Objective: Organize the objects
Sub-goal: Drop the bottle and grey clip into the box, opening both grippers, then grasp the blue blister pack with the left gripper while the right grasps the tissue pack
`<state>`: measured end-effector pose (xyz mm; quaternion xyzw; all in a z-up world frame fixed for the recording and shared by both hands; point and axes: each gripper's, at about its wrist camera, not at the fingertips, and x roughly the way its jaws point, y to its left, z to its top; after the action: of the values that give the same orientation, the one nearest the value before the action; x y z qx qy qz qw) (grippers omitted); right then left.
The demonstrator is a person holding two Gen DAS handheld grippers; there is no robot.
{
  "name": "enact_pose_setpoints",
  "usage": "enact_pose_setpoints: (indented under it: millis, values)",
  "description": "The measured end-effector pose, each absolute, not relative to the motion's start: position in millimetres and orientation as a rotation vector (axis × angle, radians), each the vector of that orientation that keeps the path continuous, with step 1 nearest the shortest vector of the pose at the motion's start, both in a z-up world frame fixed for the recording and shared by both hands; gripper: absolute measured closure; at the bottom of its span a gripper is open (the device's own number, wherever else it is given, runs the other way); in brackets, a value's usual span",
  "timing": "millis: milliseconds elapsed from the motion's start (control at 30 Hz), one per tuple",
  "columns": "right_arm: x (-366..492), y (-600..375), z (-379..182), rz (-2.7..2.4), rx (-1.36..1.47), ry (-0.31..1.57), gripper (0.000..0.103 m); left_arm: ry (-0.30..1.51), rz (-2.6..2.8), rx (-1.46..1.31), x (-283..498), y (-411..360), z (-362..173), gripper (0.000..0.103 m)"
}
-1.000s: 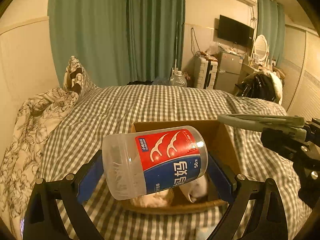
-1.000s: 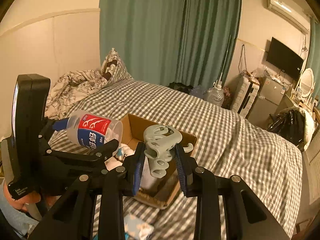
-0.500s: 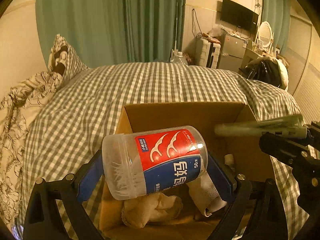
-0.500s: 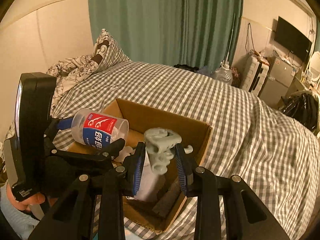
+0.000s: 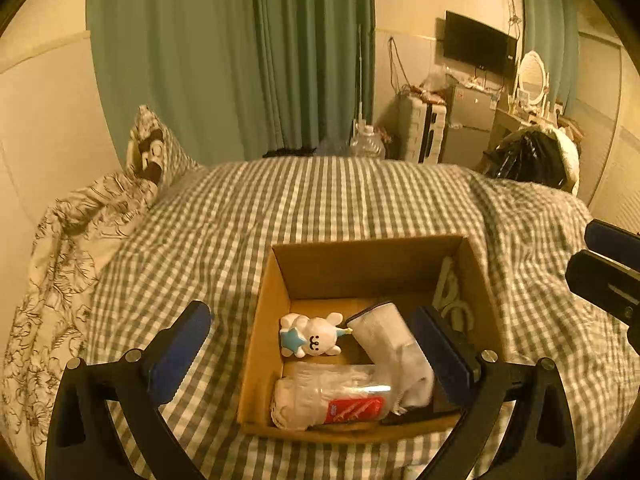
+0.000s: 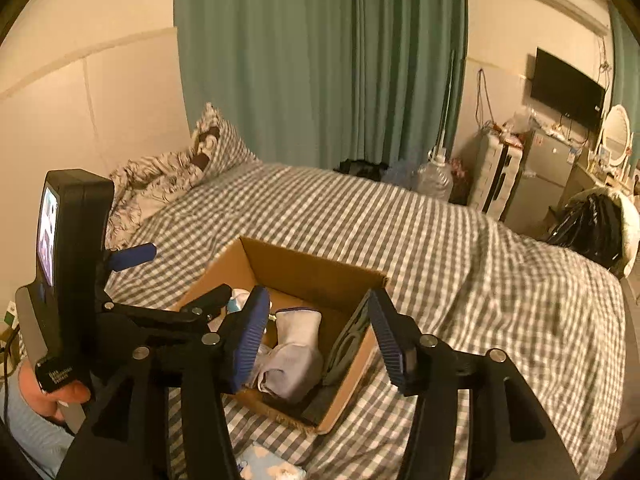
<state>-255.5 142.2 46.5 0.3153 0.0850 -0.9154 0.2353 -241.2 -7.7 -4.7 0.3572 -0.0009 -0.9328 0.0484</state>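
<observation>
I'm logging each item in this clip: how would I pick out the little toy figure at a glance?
Start at the open cardboard box on the checked bed cover. On the box floor, near its left wall, lies the toy figure. It is the only item with a face, white with a blue star on its side, unlike the plain white pouch beside it and the red-labelled clear jar in front.

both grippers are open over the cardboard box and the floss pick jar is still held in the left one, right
Not quite. The left gripper is open and holds nothing; the floss pick jar lies on its side inside the cardboard box, as the left wrist view shows. The right gripper is open too.
</observation>
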Motion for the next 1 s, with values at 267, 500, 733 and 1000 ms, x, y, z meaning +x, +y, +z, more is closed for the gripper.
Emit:
enact_pose_setpoints:
  millis: [267,500,733,1000]
  values:
    - [-209,170,89,-2.570,0.783,0.250,0.035,0.033,-2.853,1.004,-193,3,29,0.000]
    - [-172,185,78,-2.571,0.835,0.305,0.025,-0.036,-2.780,1.073,-154,22,5,0.000]
    - [-154,193,7,-2.591,0.974,0.400,0.024,0.032,-2.709,1.278,-125,36,-73,0.000]
    - [-141,198,-73,-2.549,1.156,0.360,0.024,0.108,-2.664,1.500,-103,56,-148,0.000]
